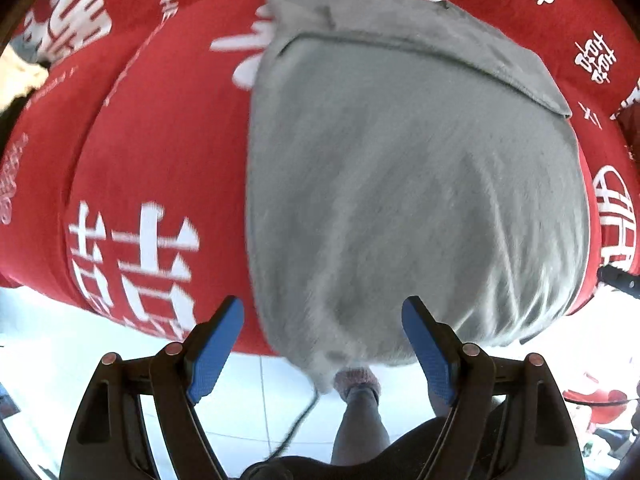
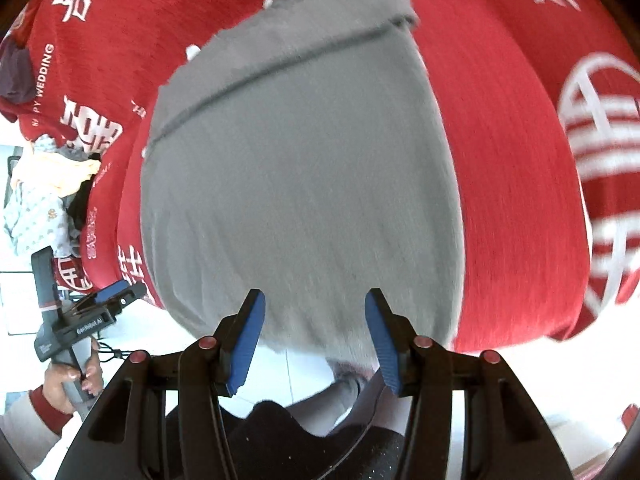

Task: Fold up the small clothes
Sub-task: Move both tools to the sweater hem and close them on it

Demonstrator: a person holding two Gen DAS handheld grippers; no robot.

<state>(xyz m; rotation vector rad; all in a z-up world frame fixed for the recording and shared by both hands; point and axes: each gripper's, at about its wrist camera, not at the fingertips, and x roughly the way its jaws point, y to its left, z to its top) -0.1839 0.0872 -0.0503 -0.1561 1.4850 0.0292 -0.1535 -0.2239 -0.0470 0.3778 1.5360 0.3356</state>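
A grey garment (image 1: 400,184) lies flat on a red cloth with white characters (image 1: 160,152), its near edge hanging slightly over the table's front edge. A folded band runs across its far end. It also fills the right wrist view (image 2: 304,184). My left gripper (image 1: 322,322) is open, its blue pads either side of the garment's near left edge, holding nothing. My right gripper (image 2: 314,318) is open over the garment's near edge, empty. The left gripper also shows in the right wrist view (image 2: 116,294), at the far left.
A pile of other small clothes (image 2: 44,196) lies at the left end of the red cloth (image 2: 500,160). A white tiled floor (image 1: 248,392) and the person's legs show below the table edge.
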